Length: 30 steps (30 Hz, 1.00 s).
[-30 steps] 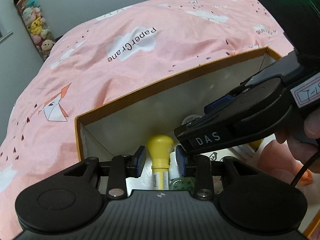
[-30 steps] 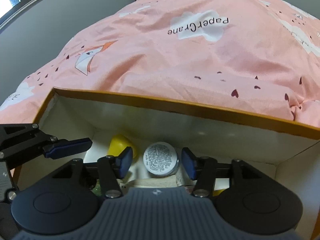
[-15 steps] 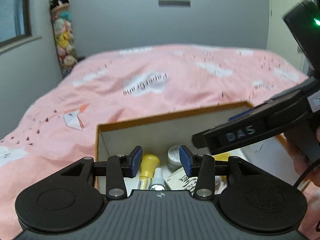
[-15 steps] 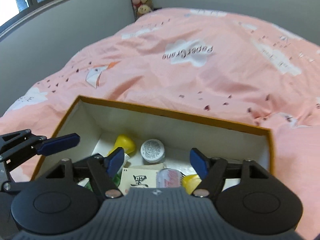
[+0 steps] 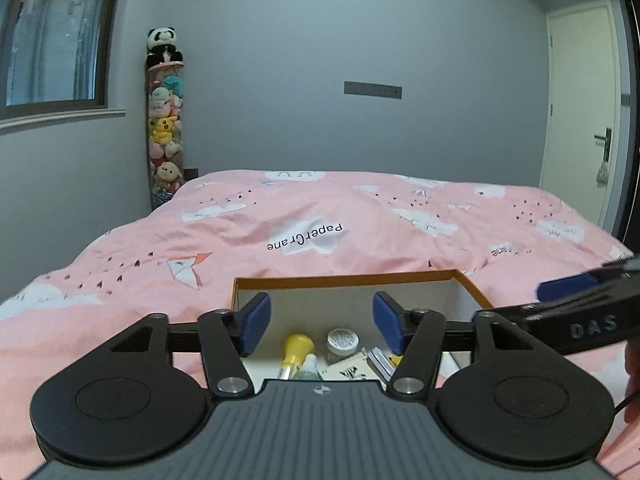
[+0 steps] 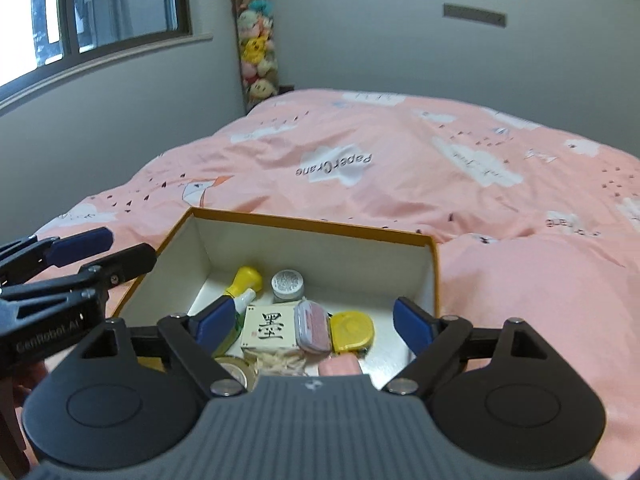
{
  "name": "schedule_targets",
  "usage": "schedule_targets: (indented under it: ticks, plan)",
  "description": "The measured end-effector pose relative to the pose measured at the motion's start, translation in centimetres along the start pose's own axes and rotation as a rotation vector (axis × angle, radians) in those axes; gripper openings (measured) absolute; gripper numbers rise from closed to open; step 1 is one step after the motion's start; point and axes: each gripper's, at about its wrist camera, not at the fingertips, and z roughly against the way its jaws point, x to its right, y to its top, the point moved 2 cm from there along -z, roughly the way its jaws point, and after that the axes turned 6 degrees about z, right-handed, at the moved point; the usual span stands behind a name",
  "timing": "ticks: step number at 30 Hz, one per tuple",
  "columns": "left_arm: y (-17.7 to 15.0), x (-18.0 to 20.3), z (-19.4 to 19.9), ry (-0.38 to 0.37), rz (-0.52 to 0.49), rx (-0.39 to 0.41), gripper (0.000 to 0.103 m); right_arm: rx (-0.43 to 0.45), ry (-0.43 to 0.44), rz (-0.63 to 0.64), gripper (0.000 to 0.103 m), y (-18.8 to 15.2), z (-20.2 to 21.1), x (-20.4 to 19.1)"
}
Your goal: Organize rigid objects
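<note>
An orange-rimmed cardboard box point(image 6: 320, 225) with white inner walls sits on the pink bed; it also shows in the left wrist view point(image 5: 340, 281). Inside lie a yellow-capped bottle point(image 6: 245, 280), a round silver tin point(image 6: 287, 285), a white box with black characters point(image 6: 269, 328), a pink case point(image 6: 313, 326), a yellow tape measure point(image 6: 353, 330) and more. My right gripper point(image 6: 316, 322) is open and empty above the box's near side. My left gripper point(image 5: 322, 322) is open and empty, raised at the box's left side.
A pink bedspread point(image 6: 440, 168) with cloud prints covers the bed all around the box. A tall tube of plush toys point(image 5: 165, 128) stands in the far corner. A window point(image 6: 100, 8) is on the left wall, a door point(image 5: 580, 100) at the far right.
Both grippers have pulled up and back out of the box and opened wider. The view now takes in the whole box and the room.
</note>
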Motion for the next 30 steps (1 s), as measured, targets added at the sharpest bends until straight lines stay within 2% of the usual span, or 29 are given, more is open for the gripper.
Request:
schedule_targets:
  ticks: [8, 11, 14, 16, 20, 22, 30]
  plan:
    - [-2.0, -0.8, 2.3, -0.017, 0.077, -0.026, 0.086, 0.071, -0.136, -0.036, 0.094, -4.6, 3.8, -1.2]
    - [-2.9, -0.8, 2.6, -0.005, 0.063, -0.035, 0.087, 0.104, -0.200, -0.030, 0.095, -6.1, 4.2, -1.7]
    - [-3.7, -0.4, 2.8, 0.036, 0.014, -0.019, 0.094, 0.125, -0.247, 0.002, 0.095, -7.2, 4.2, -2.4]
    - [-4.2, -0.3, 2.7, 0.056, -0.008, -0.021, 0.095, 0.132, -0.257, 0.026, 0.096, -7.8, 3.9, -2.8]
    - [-5.1, -0.5, 2.2, 0.052, 0.011, -0.057, 0.098, 0.118, -0.241, 0.052, 0.099, -8.8, 3.1, -3.4]
    - [-5.6, -0.7, 2.0, 0.057, 0.032, -0.074, 0.103, 0.101, -0.220, 0.043, 0.100, -9.1, 2.5, -3.5]
    - [-6.5, -0.6, 1.3, 0.073, 0.022, -0.110, 0.103, 0.063, -0.205, -0.020, 0.100, -10.1, 1.4, -2.8]
